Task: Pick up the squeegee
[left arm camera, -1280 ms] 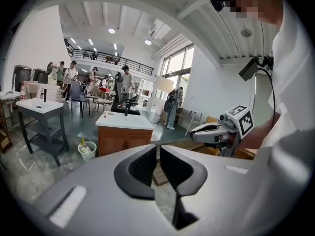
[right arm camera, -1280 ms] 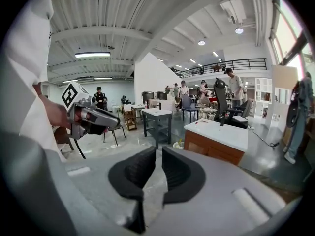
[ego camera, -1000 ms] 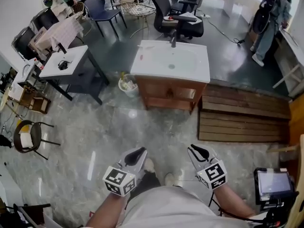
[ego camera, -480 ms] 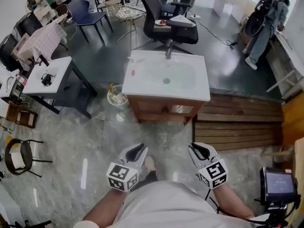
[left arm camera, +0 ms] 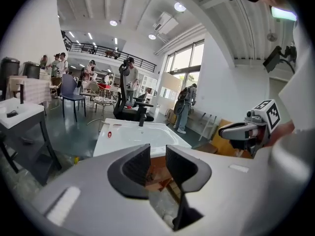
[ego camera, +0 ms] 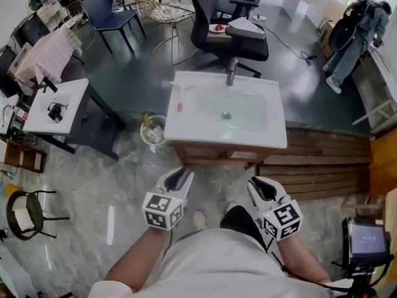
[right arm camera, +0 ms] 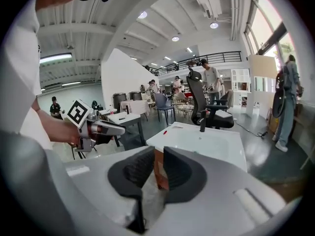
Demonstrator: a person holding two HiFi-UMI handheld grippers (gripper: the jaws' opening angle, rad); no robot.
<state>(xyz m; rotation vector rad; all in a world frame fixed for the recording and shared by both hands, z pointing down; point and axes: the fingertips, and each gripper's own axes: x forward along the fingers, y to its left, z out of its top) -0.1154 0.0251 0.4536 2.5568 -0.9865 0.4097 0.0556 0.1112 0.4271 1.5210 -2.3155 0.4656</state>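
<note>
No squeegee can be made out in any view. A white sink (ego camera: 186, 126) on a wooden cabinet stands just ahead of both grippers, with a dark faucet (ego camera: 231, 70) at its back. A small red object (ego camera: 180, 107) lies on the sink's left rim; what it is cannot be told. My left gripper (ego camera: 177, 177) hangs in front of the cabinet's left side, its jaws opening with nothing between them (left arm camera: 157, 154). My right gripper (ego camera: 262, 188) is level with it on the right, a narrow gap between its empty jaws (right arm camera: 158, 156).
A waste bin (ego camera: 152, 132) sits at the cabinet's left foot. Wooden pallets (ego camera: 316, 166) lie to the right. A white table (ego camera: 56, 107) stands to the left, an office chair (ego camera: 229, 30) behind the sink. A person (ego camera: 353, 30) stands far right. A screen (ego camera: 363, 241) is near right.
Both grippers have travelled forward across the floor, and the sink now sits much closer in front of them. The left jaws stand wider apart than before.
</note>
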